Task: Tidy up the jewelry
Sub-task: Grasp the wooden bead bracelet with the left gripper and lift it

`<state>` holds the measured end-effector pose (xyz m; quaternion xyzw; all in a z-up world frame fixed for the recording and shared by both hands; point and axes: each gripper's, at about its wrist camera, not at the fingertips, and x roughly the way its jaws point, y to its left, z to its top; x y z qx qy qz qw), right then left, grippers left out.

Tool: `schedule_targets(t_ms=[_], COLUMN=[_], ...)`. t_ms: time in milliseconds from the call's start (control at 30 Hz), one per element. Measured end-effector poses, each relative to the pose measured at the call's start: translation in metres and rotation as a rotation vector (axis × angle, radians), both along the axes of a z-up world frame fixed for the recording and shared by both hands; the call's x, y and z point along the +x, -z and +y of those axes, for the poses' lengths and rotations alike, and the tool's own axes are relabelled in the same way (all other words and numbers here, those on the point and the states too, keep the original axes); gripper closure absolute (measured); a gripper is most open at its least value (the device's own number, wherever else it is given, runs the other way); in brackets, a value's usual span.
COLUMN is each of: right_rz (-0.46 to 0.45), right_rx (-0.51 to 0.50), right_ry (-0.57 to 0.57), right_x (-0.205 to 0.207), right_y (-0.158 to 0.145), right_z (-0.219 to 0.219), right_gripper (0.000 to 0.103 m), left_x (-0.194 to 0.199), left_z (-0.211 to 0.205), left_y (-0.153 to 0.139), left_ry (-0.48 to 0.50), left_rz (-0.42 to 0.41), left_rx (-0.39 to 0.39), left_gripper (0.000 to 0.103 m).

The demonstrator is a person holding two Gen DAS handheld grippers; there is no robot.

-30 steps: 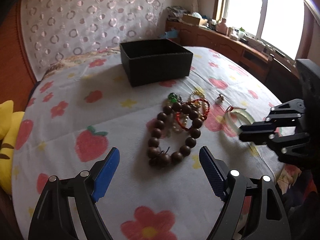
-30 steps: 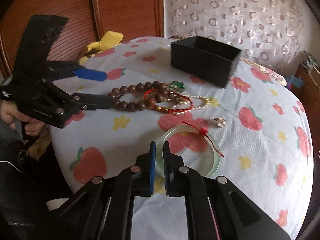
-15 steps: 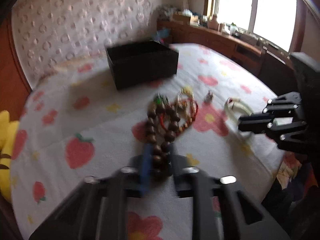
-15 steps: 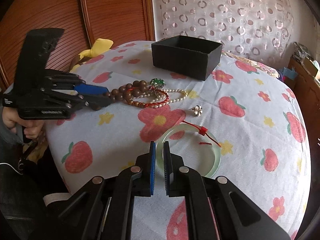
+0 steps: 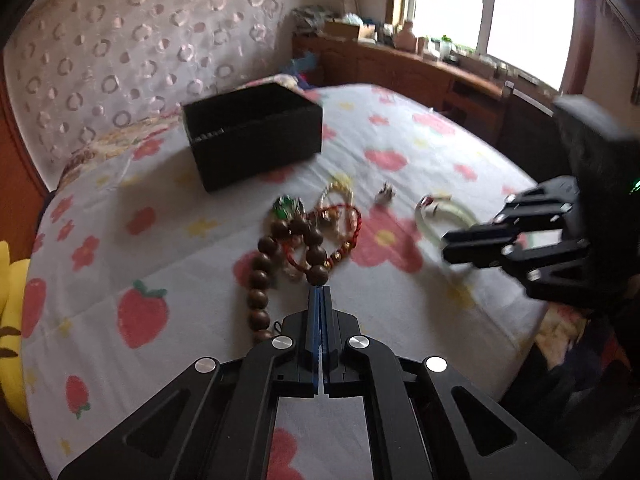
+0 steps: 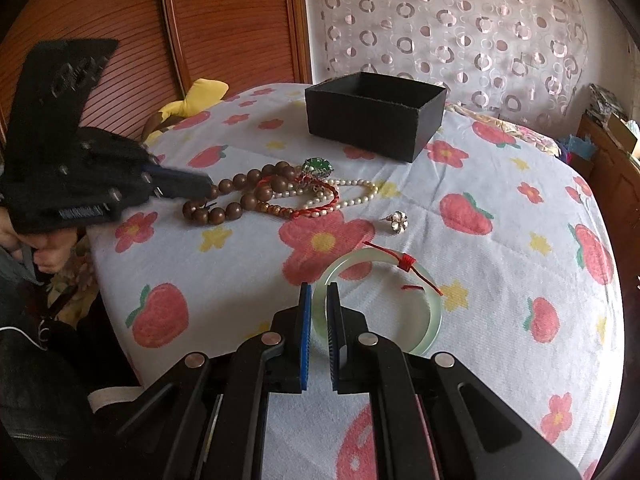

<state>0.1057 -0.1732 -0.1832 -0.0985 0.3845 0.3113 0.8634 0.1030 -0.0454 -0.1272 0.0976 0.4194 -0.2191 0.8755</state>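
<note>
Left tool (image 5: 320, 292) — wide open a second ago — now pinched on the wooden bead bracelet (image 5: 264, 276); right tool (image 6: 319, 312) still clamps the jade bangle (image 6: 434, 312). Both lie on the bed, ready for the black box (image 6: 372, 120).

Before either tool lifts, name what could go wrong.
The left tool is shut at the wooden bead bracelet, which lies tangled with the red cord bracelet and pearl strand; lifting may drag them along.

The right tool pinches only the rim of the jade bangle; it could slip out.

The black box sits farther back, so either piece could drop on the way.
</note>
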Motion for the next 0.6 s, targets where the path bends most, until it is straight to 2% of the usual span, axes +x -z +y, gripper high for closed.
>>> schedule_targets(t_ms=[33,67,200,233,300,367,600], right_rz=[-0.001,-0.001,-0.004,-0.004,-0.005,-0.008,-0.051], right_rx=[0.0,0.001,0.004,0.004,0.005,0.007,0.033], right_ry=[0.0,0.0,0.002,0.003,0.006,0.009,0.003], right_x=[0.0,0.0,0.0,0.0,0.001,0.001,0.003], right_y=[0.0,0.0,0.0,0.0,0.0,-0.001,-0.022], right_z=[0.0,0.0,0.0,-0.001,-0.001,-0.002,-0.002], right_gripper=[0.094,0.094,0.094,0.094,0.094,0.094,0.094], left_x=[0.001,0.005,0.014,0.016,0.017,0.013,0.009], left_z=[0.0,-0.001,-0.004,-0.006,-0.008,-0.008,0.011], left_y=[0.001,0.004,0.012,0.012,0.011,0.006,-0.058], left_ry=[-0.007,-0.008,0.014,0.017,0.026,0.029,-0.018], left_rz=[-0.009,0.009,0.037,0.039,0.036,0.011,-0.125], left_rx=[0.003,0.011,0.011,0.008,0.012,0.016,-0.073], left_gripper=[0.092,0.089,0.085,0.085,0.091,0.091,0.091])
